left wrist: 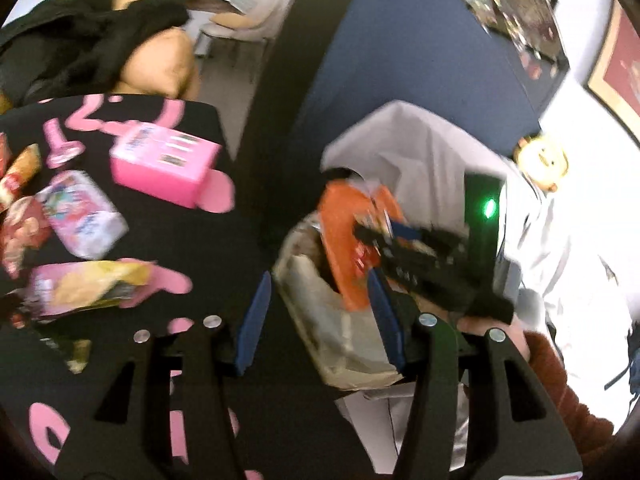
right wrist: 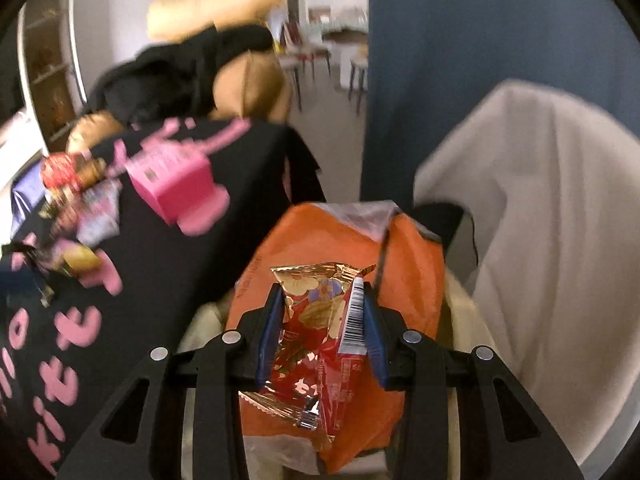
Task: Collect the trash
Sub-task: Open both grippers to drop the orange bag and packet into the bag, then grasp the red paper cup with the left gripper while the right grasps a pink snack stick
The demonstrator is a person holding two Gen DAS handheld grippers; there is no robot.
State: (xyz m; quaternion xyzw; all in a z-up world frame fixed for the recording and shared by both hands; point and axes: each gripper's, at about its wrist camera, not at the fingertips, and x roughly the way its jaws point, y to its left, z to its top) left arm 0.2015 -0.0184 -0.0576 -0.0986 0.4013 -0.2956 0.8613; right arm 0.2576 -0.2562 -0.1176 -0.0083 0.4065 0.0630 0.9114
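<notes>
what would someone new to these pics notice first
First the red and gold snack wrapper clamped in the right gripper, held right over an orange bag in the white-lined trash bin. Next the bright pink box on the black table cover with pink lettering at left, among other scattered wrappers. The left gripper stands open and empty beside the bin.

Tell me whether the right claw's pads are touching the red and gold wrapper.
Touching. The right wrist view shows the right claw with both blue pads pressed against the sides of the red and gold wrapper, no gap visible.
</notes>
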